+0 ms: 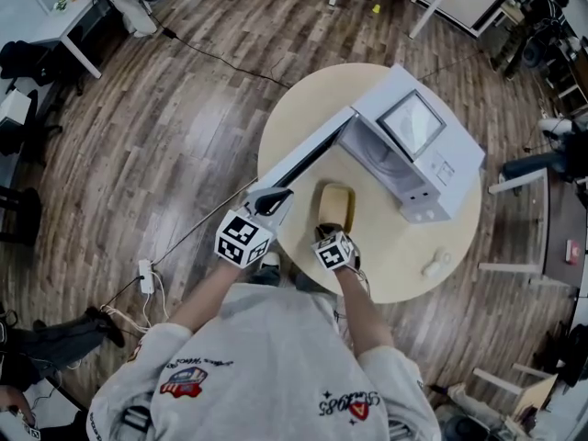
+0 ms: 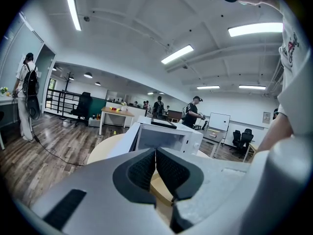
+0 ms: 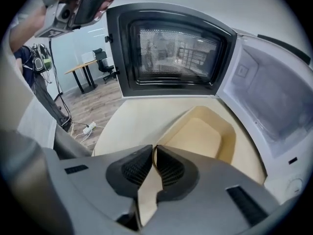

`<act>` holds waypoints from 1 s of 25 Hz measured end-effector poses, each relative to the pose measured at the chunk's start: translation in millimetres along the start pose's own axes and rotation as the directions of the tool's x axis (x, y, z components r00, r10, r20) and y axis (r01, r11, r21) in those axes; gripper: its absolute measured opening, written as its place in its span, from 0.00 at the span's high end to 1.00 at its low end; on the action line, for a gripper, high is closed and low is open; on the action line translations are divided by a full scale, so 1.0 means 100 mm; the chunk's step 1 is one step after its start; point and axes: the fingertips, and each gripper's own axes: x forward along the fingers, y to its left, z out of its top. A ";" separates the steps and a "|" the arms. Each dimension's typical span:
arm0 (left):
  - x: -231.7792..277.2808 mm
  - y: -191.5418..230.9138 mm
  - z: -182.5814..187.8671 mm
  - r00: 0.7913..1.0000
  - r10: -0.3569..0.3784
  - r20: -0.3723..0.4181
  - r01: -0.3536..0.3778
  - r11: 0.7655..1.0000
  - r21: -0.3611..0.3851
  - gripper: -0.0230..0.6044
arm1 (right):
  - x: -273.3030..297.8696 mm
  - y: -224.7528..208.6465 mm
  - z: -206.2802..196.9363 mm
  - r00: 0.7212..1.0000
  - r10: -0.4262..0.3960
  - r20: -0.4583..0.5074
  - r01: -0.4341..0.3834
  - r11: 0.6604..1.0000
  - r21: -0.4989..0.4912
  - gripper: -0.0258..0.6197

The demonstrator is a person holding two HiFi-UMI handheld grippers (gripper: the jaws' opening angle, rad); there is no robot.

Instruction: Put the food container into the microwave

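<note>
Right claw clamps the food container's near rim.
Container rests on the worktop, long axis pointing ahead; the open microwave lies front-right. Left claw, pinched together and empty, is farther off.

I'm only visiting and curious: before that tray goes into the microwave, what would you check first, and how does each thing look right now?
1. Microwave door open: ok, it stands wide open.
2. Grip: ok, the right gripper is shut on the near rim of the food container.
3. Cavity free: ok in the part that shows.
4. Left gripper out of the way: ok, shut, empty, by the door's outer end.
5. Container lifted off the table: cannot tell.
</note>
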 end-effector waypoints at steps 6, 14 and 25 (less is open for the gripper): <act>0.08 -0.07 0.00 1.000 -0.029 -0.007 0.029 0.999 0.013 0.95 | -0.13 0.03 -0.03 0.999 -0.004 0.051 0.004 1.000 -0.004 0.92; 0.15 -0.21 0.04 0.997 -0.079 -0.008 0.079 0.997 0.023 0.95 | -0.42 -0.07 0.11 0.989 -0.047 0.138 0.040 0.998 0.051 0.92; 0.25 -0.34 0.13 0.993 -0.120 -0.006 0.120 0.992 0.035 0.95 | -0.87 -0.16 0.12 0.967 -0.134 0.219 0.111 0.987 0.116 0.92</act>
